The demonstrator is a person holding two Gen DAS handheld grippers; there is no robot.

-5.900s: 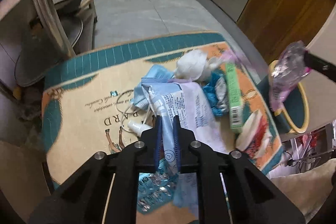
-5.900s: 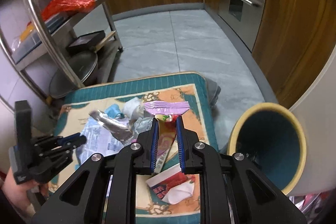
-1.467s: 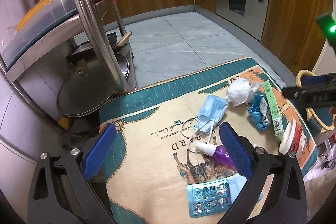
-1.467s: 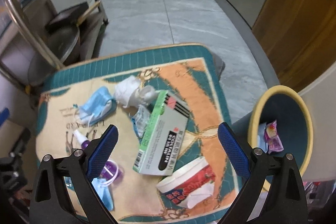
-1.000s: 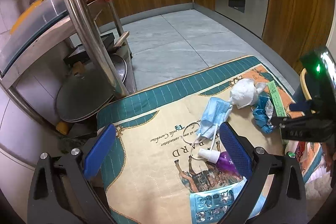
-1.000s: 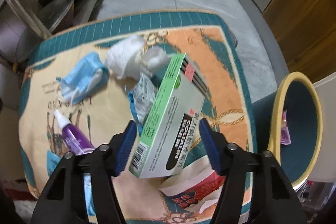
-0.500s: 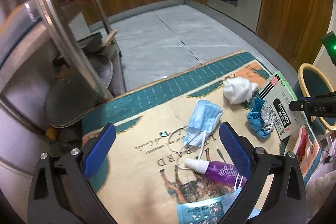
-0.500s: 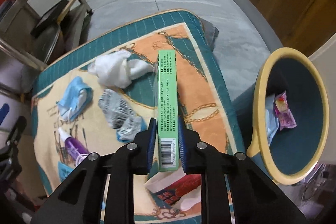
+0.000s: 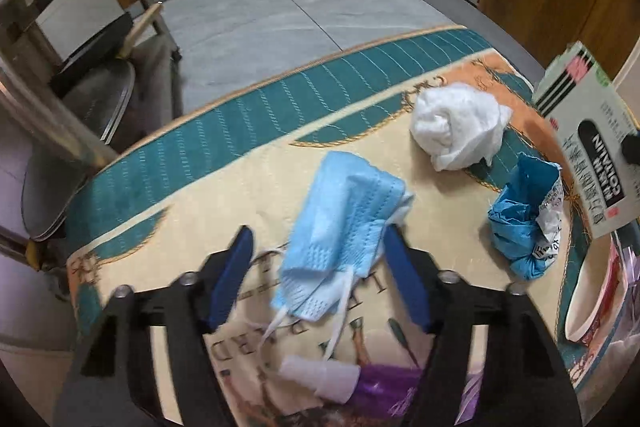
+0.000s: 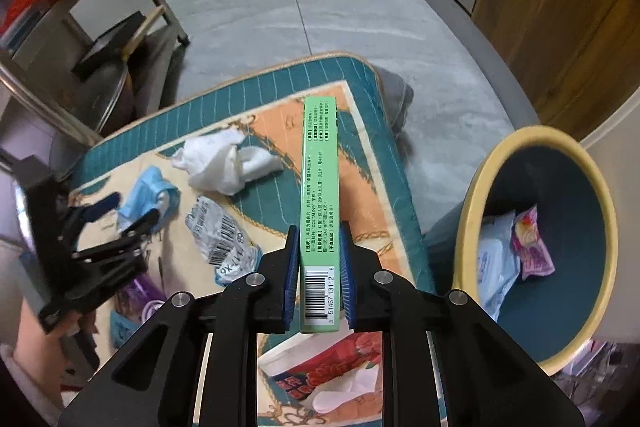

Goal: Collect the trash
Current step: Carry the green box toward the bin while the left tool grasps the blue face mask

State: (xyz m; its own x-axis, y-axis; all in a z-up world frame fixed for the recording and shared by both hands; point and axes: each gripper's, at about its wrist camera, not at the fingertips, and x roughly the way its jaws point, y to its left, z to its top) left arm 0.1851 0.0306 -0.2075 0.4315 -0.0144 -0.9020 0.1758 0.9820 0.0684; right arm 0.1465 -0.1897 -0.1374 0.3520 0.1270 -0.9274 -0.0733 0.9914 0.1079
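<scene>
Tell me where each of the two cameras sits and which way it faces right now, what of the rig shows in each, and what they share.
Left wrist: on the left gripper, angled down at the mat; its blue fingers straddle the blue face mask, closing in on it.
Right wrist: on the right gripper, angled down; its fingers clamp the green box, with the bin to the right. The person's hand shows.
Shared: mask, white tissue wad, green box, mat.
</scene>
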